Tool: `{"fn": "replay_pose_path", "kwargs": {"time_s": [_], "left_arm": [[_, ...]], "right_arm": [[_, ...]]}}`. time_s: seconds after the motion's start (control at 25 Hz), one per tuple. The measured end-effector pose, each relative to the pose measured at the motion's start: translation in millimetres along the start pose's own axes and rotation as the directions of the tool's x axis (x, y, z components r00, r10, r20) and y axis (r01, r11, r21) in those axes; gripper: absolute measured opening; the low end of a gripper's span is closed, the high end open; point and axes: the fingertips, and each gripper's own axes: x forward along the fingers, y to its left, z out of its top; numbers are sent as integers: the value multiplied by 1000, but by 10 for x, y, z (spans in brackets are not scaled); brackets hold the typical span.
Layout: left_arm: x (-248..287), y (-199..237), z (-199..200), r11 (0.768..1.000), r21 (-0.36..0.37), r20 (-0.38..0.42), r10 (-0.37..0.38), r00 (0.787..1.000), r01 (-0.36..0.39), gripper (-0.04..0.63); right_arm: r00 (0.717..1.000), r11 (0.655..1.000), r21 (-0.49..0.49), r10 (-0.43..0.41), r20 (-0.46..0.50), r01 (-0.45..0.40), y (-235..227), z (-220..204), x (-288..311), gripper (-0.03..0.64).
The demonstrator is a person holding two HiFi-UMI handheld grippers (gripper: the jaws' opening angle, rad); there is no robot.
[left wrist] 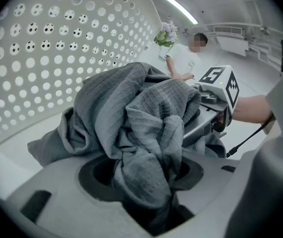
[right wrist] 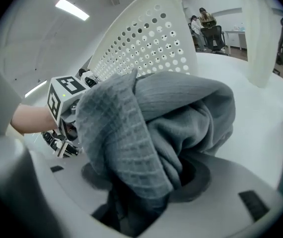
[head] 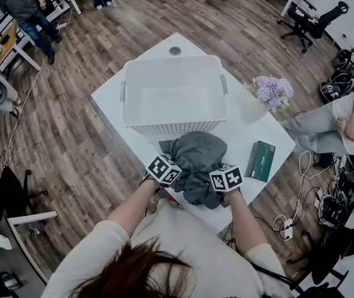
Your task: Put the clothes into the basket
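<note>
A crumpled grey garment lies on the white table, just in front of the white perforated basket. My left gripper grips its left side and my right gripper its right side. In the left gripper view, folds of the grey garment are bunched between the jaws of the left gripper, with the basket wall behind. The right gripper view shows the same garment pinched in the right gripper. Both sets of fingertips are buried in cloth.
A dark green box lies on the table to the right of the garment. A vase of purple flowers stands near the right corner. A seated person is close to the table's right side, with cables on the floor.
</note>
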Motion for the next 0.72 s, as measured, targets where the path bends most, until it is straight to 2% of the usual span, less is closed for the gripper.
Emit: {"fn": "replay_pose_path", "kwargs": {"time_s": [0.36,0.72], "left_arm": [[-256,-162,73,998,20,79,58,995,-60,219],[-764,-395,258,986,32,180,156,971,-164,216]], "right_arm": [[996,997,-77,3,88,4,254,123,-174,249],[988,981,-195,27,155,3,643,390,-492,247]]}}
